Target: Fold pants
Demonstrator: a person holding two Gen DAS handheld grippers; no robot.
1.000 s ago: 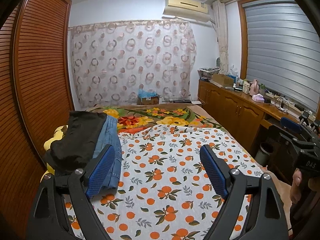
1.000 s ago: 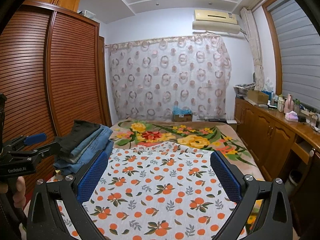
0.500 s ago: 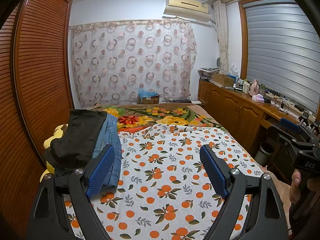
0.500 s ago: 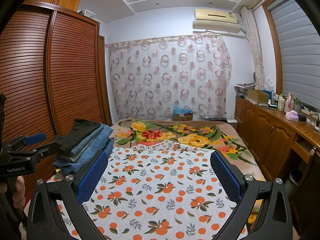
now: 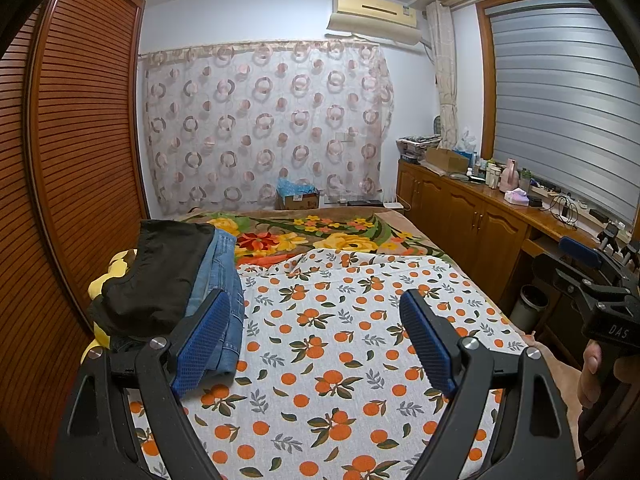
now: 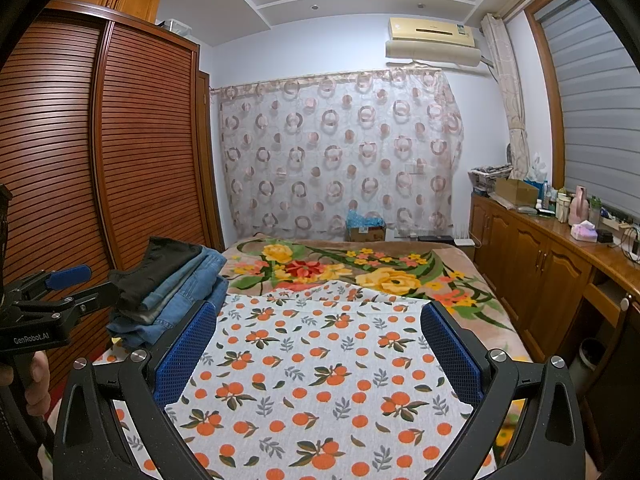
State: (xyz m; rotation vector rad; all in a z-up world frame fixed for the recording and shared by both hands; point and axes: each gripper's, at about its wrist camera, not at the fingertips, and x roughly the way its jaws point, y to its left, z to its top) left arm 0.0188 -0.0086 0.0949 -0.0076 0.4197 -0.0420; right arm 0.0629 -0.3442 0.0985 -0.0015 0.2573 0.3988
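Both hand-held grippers [image 5: 316, 340] [image 6: 320, 354] level (fingers spread) above bed [image 5: 320, 360].

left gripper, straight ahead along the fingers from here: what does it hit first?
Likely nothing close. The left gripper hangs open above the orange-print sheet; the stack of pants sits off to its left. Depth unclear.

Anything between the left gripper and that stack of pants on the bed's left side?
Nothing visible. The left gripper is open above the orange-print sheet, and the stack of pants, black pair on top, lies just beyond its left finger with only bare sheet between.
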